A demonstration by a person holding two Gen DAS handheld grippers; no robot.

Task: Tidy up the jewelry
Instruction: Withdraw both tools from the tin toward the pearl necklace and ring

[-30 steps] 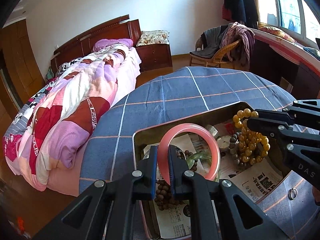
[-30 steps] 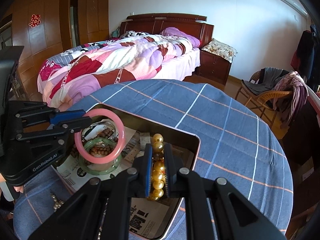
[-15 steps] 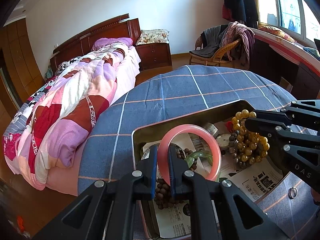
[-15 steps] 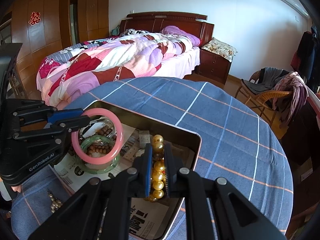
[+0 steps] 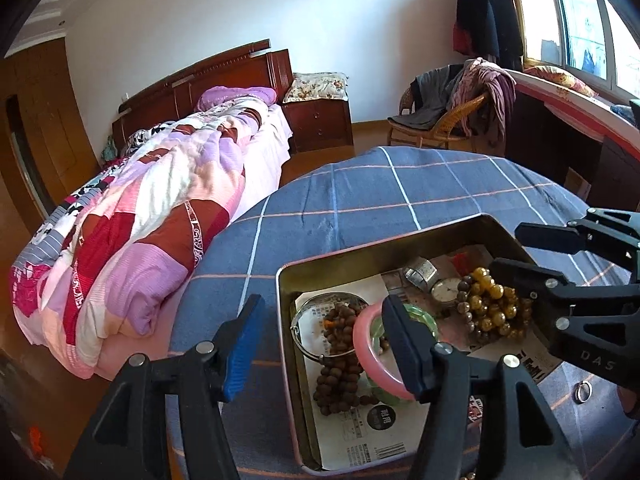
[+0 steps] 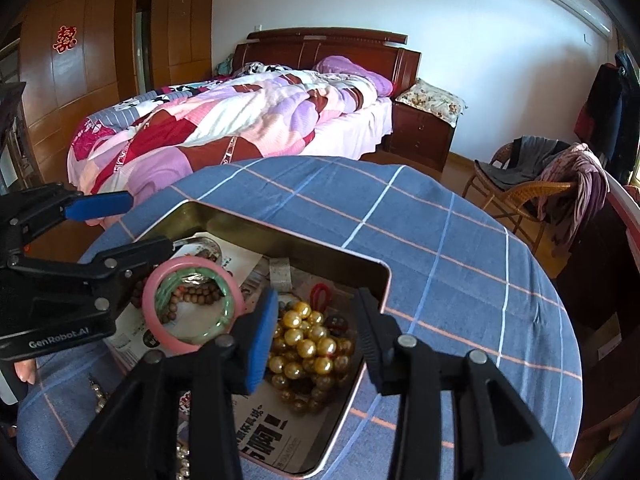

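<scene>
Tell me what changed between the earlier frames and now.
Both grippers' jaws have just been opening. The left gripper let go of the pink bangle, which now lies on the green bangle; the right gripper dropped the gold beads into the tin. Hands and tin stayed put.

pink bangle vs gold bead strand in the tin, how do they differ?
The pink bangle is one rigid smooth ring; the gold bead strand is many round glossy beads slumped in a heap. The pink bangle lies tilted on a green bangle at the left end of the tin; the gold bead strand sits at the right end. Shared: both rest in the tin, gripped by neither hand-held gripper.
</scene>
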